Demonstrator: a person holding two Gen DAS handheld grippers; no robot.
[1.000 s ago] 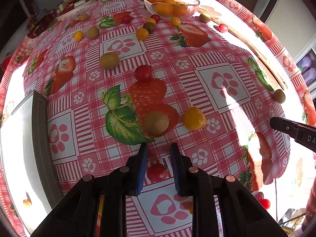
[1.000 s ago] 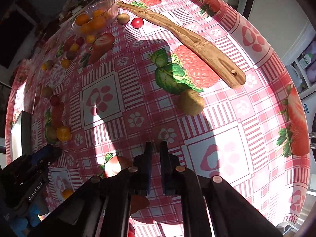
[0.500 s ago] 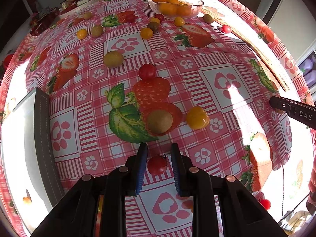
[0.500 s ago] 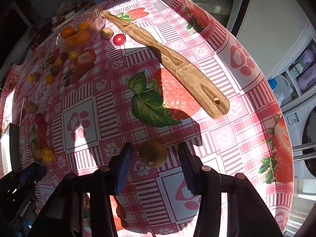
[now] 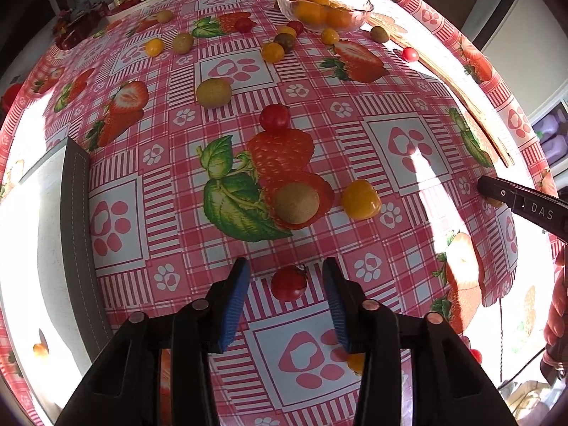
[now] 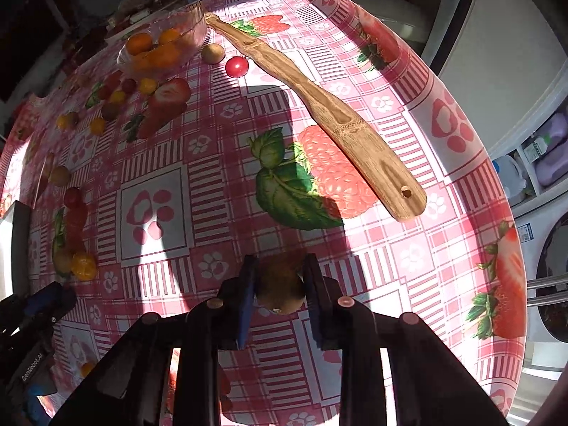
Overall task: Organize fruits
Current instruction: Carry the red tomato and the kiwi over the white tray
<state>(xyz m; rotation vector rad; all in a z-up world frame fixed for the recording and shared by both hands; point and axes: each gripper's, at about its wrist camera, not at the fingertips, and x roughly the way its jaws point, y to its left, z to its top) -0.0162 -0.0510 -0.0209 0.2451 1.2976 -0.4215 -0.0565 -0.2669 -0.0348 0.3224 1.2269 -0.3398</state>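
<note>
Glossy printed tablecloth (image 5: 355,135), clear glass bowl (image 5: 358,7), grainy wooden spatula (image 6: 340,124), matt fuzzy kiwi (image 5: 296,203).

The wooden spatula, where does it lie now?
In the right wrist view the wooden spatula lies diagonally on the tablecloth's right half, running from beside the glass bowl down toward the near right.

We see a surface (image 5: 408,113) covered in pink checked, strawberry-printed cloth. On it lie scattered red tomatoes (image 5: 274,117), yellow tomatoes (image 5: 360,199), kiwis (image 5: 296,203), a glass bowl (image 5: 355,0) of oranges and a long wooden spatula (image 6: 355,131).
</note>
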